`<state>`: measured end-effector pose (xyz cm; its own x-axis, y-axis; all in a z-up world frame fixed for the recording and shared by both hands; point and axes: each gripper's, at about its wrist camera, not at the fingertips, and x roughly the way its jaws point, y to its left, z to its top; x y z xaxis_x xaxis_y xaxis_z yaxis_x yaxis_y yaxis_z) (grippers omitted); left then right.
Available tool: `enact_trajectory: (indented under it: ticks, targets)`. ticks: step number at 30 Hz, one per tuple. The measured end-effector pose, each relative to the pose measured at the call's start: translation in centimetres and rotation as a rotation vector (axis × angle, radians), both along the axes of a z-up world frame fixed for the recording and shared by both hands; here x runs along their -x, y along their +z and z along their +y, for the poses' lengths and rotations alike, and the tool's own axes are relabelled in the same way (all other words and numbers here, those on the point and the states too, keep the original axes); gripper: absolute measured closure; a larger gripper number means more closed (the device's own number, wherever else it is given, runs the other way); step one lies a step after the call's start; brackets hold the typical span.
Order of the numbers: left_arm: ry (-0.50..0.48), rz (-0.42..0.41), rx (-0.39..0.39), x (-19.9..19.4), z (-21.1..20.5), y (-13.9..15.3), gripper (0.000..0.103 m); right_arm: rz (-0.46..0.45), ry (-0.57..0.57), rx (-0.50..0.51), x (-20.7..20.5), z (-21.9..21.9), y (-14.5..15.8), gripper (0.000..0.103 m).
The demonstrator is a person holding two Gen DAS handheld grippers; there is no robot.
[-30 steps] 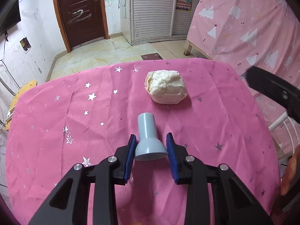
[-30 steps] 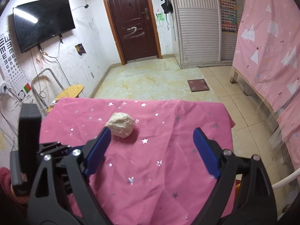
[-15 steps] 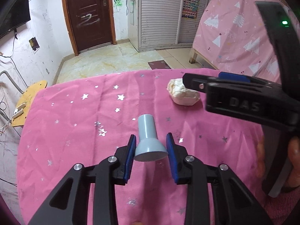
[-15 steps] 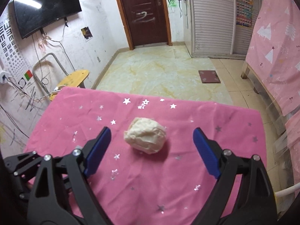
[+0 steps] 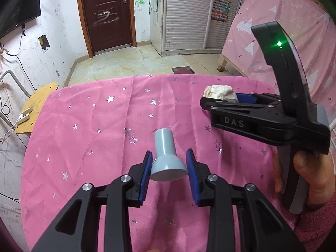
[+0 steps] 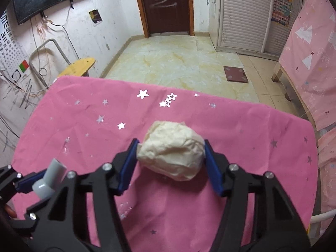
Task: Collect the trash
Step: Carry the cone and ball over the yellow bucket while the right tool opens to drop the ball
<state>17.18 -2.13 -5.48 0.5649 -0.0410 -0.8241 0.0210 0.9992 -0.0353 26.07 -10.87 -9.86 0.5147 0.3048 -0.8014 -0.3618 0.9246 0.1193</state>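
A crumpled cream paper ball (image 6: pixel 172 149) lies on the pink star cloth (image 6: pixel 84 121). My right gripper (image 6: pixel 171 153) has closed around it, both blue pads touching its sides. In the left wrist view the ball (image 5: pixel 219 91) peeks out behind the right gripper's black body (image 5: pixel 252 121). My left gripper (image 5: pixel 169 169) is shut on a grey funnel-shaped plastic piece (image 5: pixel 167 157), wide end toward the camera. That piece also shows at the lower left of the right wrist view (image 6: pixel 50 180).
The cloth covers a table (image 5: pixel 84 136) that ends at the tiled floor (image 6: pixel 178 63). A yellow wooden stool (image 5: pixel 35 107) stands at the left. A pink-covered bed (image 6: pixel 310 48) is on the right. A dark door (image 5: pixel 107 14) is at the back.
My right gripper moved in over the paper ball and closed from wide open onto it. My left gripper kept its hold on the grey piece and shifted slightly left.
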Motion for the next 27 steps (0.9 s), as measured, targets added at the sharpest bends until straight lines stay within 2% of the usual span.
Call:
enact_trajectory:
  ticks: [5, 15, 27]
  targets:
    - [-0.003, 0.000, -0.006, -0.2, -0.3, 0.0, 0.078, -0.025, 0.000, -0.003, 0.3, -0.4, 0.3, 0.048]
    - [-0.009, -0.027, -0.016, 0.1, -1.0, 0.8, 0.078, -0.115, -0.044, -0.076, 1.6, -2.6, 3.3, 0.048]
    - [-0.065, -0.086, -0.006, 0.8, -4.9, 2.2, 0.078, -0.291, -0.170, -0.199, 7.1, -9.9, 8.0, 0.048]
